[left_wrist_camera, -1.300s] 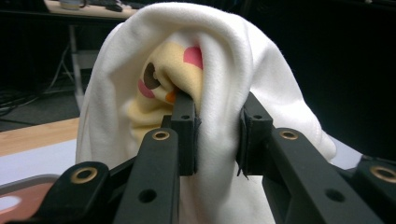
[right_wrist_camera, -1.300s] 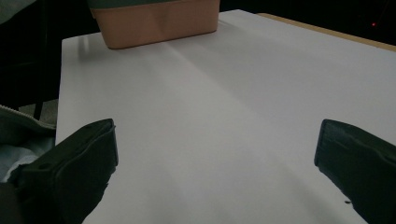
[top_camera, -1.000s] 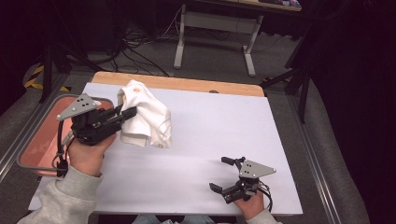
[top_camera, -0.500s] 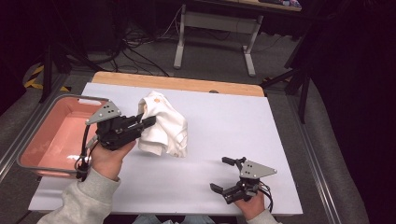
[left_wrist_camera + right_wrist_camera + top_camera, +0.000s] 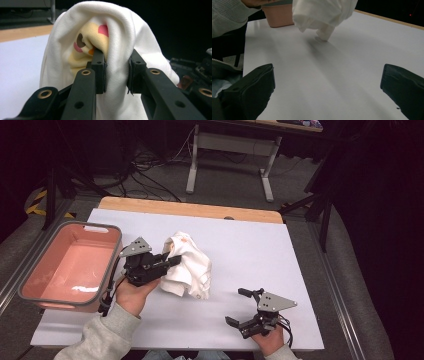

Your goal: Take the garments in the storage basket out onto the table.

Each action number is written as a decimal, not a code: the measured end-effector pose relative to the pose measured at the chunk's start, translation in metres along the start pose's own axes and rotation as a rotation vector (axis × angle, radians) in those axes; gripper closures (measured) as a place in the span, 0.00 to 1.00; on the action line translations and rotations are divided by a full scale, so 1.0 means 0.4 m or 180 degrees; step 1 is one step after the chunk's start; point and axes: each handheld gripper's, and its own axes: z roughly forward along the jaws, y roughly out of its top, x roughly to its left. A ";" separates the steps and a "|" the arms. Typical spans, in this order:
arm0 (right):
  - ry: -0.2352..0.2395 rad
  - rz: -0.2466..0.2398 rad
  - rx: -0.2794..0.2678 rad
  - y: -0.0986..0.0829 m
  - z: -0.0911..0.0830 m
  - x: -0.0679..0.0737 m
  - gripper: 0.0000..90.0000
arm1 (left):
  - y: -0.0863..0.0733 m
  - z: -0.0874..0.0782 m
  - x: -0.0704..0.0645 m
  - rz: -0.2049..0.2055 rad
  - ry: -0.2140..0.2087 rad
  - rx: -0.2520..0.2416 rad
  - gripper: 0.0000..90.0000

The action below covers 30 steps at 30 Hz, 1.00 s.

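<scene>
A crumpled white cloth (image 5: pixel 187 265) with a yellow and pink print hangs over the white table, its lower end touching the surface. My left gripper (image 5: pixel 172 260) is shut on a fold of it; in the left gripper view the cloth (image 5: pixel 117 47) is pinched between both jaws, with the gripper (image 5: pixel 116 71) close below the print. My right gripper (image 5: pixel 241 306) rests near the table's front right, open, with nothing between its wide-apart jaws (image 5: pixel 327 90). In the right gripper view the cloth (image 5: pixel 322 12) hangs farther off.
A pink plastic tub (image 5: pixel 45 270) stands at the table's left edge, its pink wall (image 5: pixel 278 16) also visible behind the cloth in the right gripper view. A wooden strip (image 5: pixel 190 209) borders the table's far edge. Cables and a desk frame (image 5: pixel 227 150) lie on the floor beyond.
My left gripper has carried the cloth rightward, away from the tub and toward the table's middle. The right gripper has stayed put.
</scene>
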 end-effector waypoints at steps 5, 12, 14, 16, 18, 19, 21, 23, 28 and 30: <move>0.0000 0.0002 0.0002 0.000 0.000 0.001 0.00 | -0.015 0.033 -0.004 0.0000 -0.0009 0.0107 0.80; -0.0002 0.0005 0.0001 -0.001 -0.002 0.001 0.00 | -0.034 0.071 -0.005 0.0039 -0.0013 0.0241 0.79; 0.0000 0.0008 0.0000 -0.001 -0.002 0.001 0.00 | -0.036 0.076 -0.004 0.0048 -0.0017 0.0261 0.79; 0.0000 0.0009 0.0002 -0.001 -0.002 0.002 0.00 | -0.043 0.092 -0.003 0.0094 -0.0017 0.0317 0.79; 0.0002 0.0003 0.0002 -0.001 -0.002 0.002 0.00 | -0.047 0.102 -0.002 0.0138 -0.0013 0.0355 0.78; 0.0001 0.0004 0.0001 -0.001 -0.002 0.002 0.00 | -0.049 0.106 -0.001 0.0151 -0.0003 0.0367 0.78; 0.0003 0.0000 -0.0009 -0.001 -0.002 0.002 0.00 | -0.052 0.113 0.001 0.0169 -0.0002 0.0384 0.78; 0.0000 0.0000 -0.0002 -0.002 -0.004 0.003 0.00 | -0.054 0.120 0.003 0.0182 -0.0022 0.0394 0.77; -0.0042 0.0036 -0.0029 -0.004 -0.014 0.005 0.00 | -0.059 0.139 0.011 0.0176 -0.0062 0.0408 0.69; -0.0047 0.0026 -0.0040 -0.004 -0.016 0.007 0.00 | -0.060 0.145 0.017 0.0131 -0.0119 0.0395 0.59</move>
